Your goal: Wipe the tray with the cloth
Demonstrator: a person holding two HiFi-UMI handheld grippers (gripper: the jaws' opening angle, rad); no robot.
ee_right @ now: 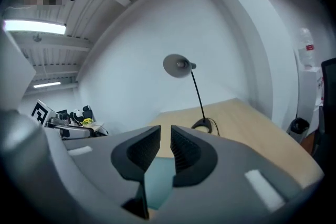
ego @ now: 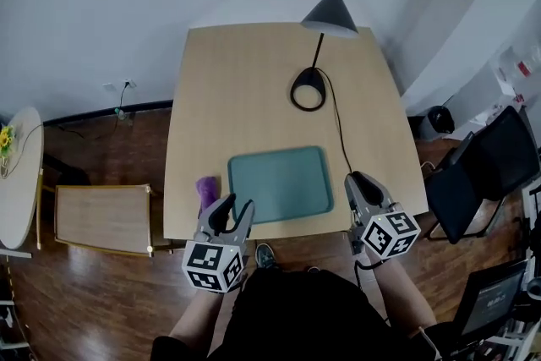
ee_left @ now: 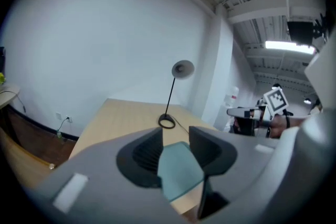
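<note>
Hiding cloth (ego: 206, 189) partly: left gripper (ego: 237, 205), apart; right gripper (ego: 359, 179) barely apart, empty.

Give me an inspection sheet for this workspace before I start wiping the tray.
Surface: light wooden table.
Job's things: teal tray at the near edge, nothing on it; purple cloth bunched just left of it.
Clutter: black desk lamp at the far side.
Tongs: left tongs open, empty; right tongs narrowly apart, empty.
Cables: lamp cable runs past the tray's right side to the near edge.
Surroundings: low side table and round table on the left; black chairs on the right.
</note>
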